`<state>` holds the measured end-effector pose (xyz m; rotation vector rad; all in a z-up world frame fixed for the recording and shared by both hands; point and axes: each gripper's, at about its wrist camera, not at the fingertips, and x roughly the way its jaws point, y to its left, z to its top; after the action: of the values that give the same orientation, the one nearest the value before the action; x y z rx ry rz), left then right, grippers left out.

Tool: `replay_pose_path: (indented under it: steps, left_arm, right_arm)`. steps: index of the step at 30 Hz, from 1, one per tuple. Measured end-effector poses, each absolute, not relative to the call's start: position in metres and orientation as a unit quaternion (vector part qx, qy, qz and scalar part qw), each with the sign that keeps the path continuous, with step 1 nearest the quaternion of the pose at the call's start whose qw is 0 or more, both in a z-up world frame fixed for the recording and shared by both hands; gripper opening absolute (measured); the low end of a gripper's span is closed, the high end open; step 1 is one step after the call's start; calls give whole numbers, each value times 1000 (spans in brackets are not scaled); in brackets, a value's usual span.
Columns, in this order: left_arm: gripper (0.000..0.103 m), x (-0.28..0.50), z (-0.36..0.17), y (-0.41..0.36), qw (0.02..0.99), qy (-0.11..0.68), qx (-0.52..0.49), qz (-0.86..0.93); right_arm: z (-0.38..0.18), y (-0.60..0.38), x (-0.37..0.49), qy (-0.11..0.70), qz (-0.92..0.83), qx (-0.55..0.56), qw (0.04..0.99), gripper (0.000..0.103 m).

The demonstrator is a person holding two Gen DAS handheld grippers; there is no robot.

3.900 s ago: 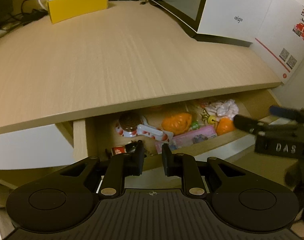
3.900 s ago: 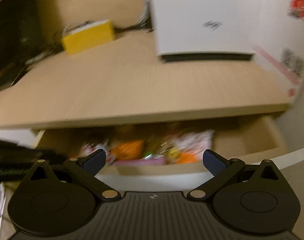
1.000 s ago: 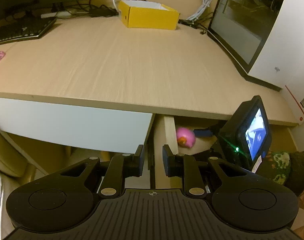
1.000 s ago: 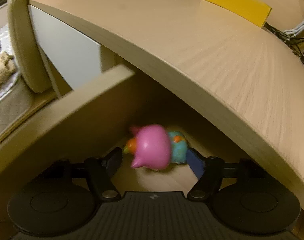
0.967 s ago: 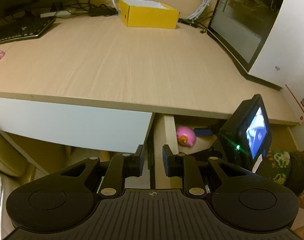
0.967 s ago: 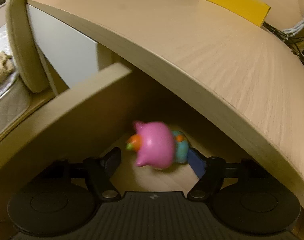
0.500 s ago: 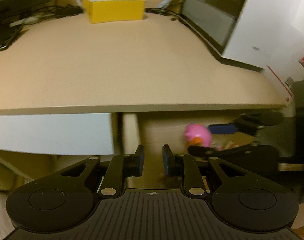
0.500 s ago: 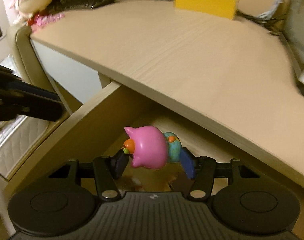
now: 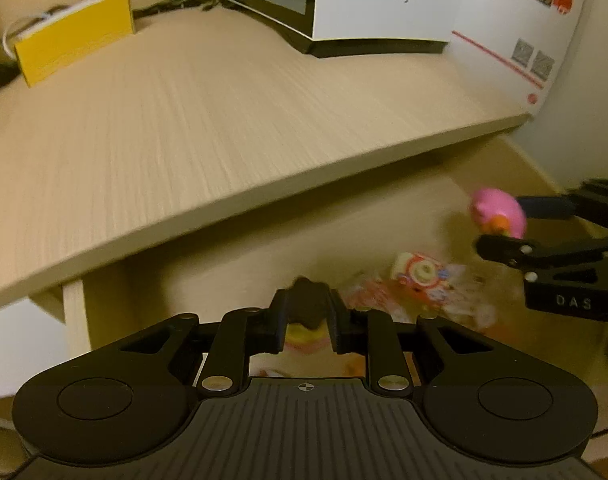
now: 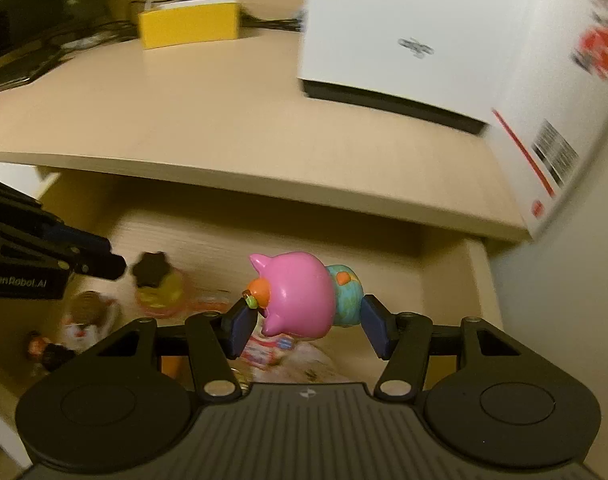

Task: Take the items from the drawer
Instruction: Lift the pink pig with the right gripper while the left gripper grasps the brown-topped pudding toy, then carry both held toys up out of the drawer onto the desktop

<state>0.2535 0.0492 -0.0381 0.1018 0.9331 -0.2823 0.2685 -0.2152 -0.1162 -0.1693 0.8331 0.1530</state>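
Fingers (image 10: 240, 326) pinch pink toy (image 10: 300, 294) (left view blurs it) above drawer (image 10: 480, 280).

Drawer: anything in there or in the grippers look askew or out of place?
The pink toy lies sideways in the right gripper, pinched end to end, face against one finger. The drawer contents are a blurred loose jumble. Nothing looks spilled or broken.

Open drawer (image 10: 478, 280) under the table edge holds blurred small items, among them a yellow toy with black top (image 10: 156, 280) (image 9: 306, 316) near its left side, while a pink pig-like toy with teal body (image 10: 304, 294) (image 9: 498, 212) is raised above it, lying sideways, snout left.
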Motion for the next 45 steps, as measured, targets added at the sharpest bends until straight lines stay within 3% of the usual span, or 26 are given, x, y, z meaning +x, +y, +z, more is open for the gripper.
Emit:
replay_pose_path:
  steps: [11,16,27,35,45]
  left_arm:
    - [25,268,-60,30,876,463,71,-116]
    - [36,266,-61,20,867,458,84,-179]
    - [35,267,-55,44,871,467,76,-135]
    - [43,285,-76,37,855,496,75,-134]
    - [46,309,-92,32,877,450,77,-150]
  right_arm:
    - [-121,-222,269,405,57,-64,910,57]
    - [-120,-223,269,408,58,-60,909,57]
    - [-126,-223,274,414,61,-49,907,57]
    - [-127,-220,274,418,60,-52,905,57]
    - [-127,-214,275,428,61,-70,899,57]
